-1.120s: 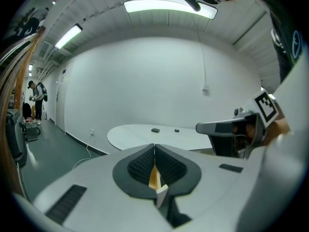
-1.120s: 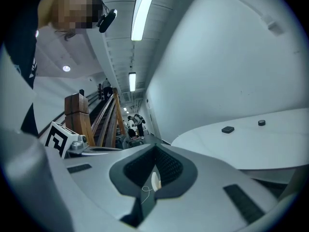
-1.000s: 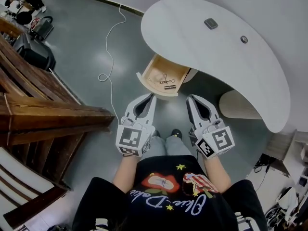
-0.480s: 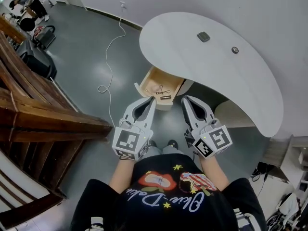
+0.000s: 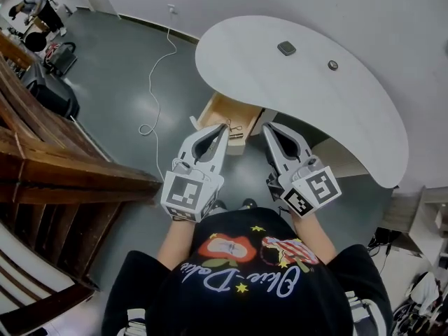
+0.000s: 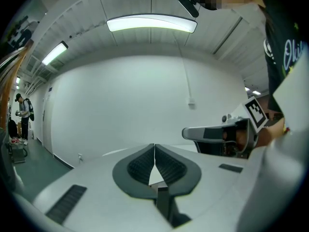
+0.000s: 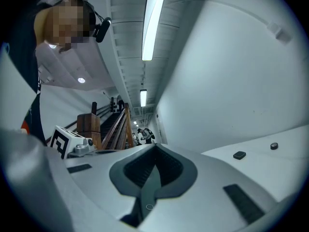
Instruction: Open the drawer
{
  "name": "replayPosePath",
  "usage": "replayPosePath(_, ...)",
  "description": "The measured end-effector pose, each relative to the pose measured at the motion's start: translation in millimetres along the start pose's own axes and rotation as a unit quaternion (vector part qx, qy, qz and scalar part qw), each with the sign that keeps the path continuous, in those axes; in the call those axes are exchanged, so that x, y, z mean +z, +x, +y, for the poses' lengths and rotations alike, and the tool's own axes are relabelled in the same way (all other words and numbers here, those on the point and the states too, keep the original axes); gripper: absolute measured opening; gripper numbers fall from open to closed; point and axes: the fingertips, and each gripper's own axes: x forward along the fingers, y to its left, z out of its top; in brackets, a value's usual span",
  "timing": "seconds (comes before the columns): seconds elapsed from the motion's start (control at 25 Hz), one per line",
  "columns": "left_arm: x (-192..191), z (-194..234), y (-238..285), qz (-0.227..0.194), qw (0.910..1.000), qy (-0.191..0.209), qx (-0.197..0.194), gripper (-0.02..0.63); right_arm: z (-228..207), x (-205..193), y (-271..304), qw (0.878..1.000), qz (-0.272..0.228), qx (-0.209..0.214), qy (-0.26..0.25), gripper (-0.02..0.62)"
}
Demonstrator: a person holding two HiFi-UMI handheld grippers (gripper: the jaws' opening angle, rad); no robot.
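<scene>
White curved desk (image 5: 336, 110) stands by the far wall on a grey floor (image 5: 119, 68); a wooden staircase (image 5: 49, 159) is at left, and a white cable (image 5: 155, 75) trails across the floor. The drawer (image 5: 231, 110) is pulled out under the desk's near edge, with small items inside. I hold my left gripper (image 5: 222, 126) and right gripper (image 5: 267, 127) side by side, roughly level, tips toward the desk. Both pairs of jaws are pressed together, gripping nothing.

We are looking at the drawer (image 5: 221, 112) standing open, pulled out from under the near edge of the white, curved worktop (image 5: 280, 89). It is showing as a shallow box of pale wood, sitting level, with a few small objects (image 5: 238, 129) lying inside, too small to tell.
</scene>
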Motion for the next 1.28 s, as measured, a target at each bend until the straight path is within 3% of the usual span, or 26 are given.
replayPosePath(1.28, -5, 6, -5, 0.009, 0.9999, 0.012, 0.004, 0.006, 18, -19, 15, 0.999, 0.042, 0.028, -0.012, 0.000)
